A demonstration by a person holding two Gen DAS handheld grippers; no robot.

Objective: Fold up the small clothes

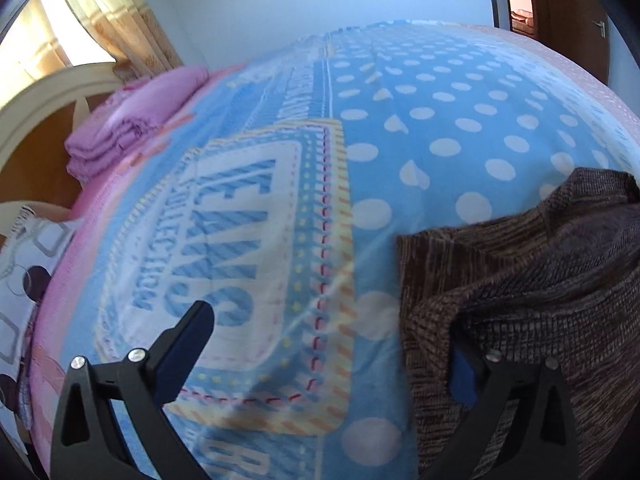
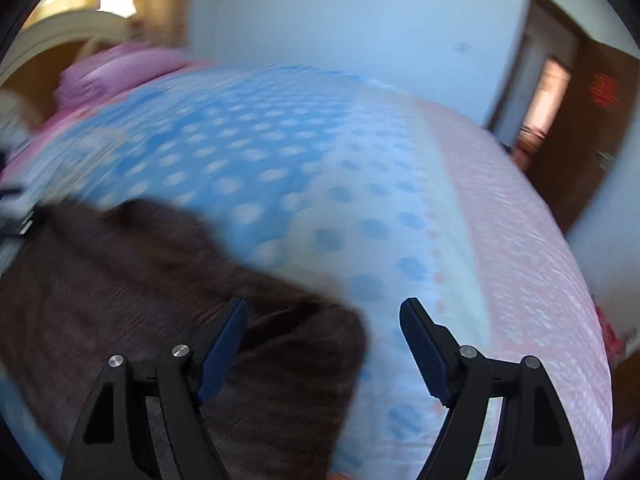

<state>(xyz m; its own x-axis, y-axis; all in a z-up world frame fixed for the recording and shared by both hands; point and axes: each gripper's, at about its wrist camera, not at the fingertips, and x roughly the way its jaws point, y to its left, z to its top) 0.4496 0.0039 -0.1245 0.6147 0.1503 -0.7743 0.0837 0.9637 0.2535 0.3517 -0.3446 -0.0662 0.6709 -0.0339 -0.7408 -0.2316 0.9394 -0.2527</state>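
Left wrist: brown garment on bedspread.

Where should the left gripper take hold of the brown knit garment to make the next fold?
Probably the brown knit garment at its near left corner, coming from the left over the bare blue bedspread. That edge lies flat and straight, and the open left gripper already straddles it, with one finger on the spread side. The picture is blurred, so layers there are unclear.
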